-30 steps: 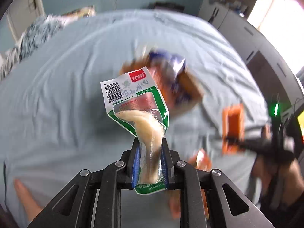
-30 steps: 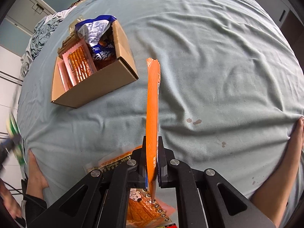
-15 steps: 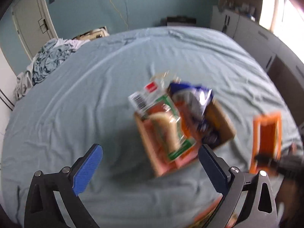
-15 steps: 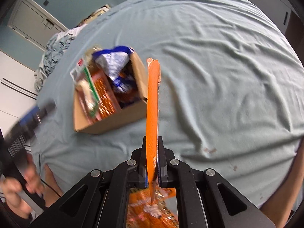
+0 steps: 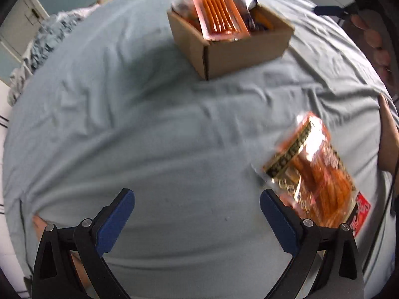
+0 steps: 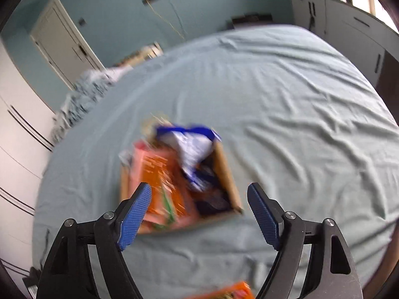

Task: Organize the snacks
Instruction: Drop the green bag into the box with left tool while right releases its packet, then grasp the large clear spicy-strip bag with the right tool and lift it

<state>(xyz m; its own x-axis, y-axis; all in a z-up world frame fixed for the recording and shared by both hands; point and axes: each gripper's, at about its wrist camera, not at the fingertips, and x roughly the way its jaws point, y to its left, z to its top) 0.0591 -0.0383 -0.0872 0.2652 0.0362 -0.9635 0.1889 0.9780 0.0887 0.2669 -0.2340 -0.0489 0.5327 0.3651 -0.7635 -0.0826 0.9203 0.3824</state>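
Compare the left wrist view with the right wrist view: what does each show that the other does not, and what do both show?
Only the left wrist view shows the orange snack packet lying whole on the bed sheet beside the open left gripper, and the box's outer cardboard side. Only the right wrist view shows the white door, the teal wall and the open right gripper. Both show the cardboard box of snacks, a pink-and-orange packet on top, and the crumpled bedding at the sheet's far edge.
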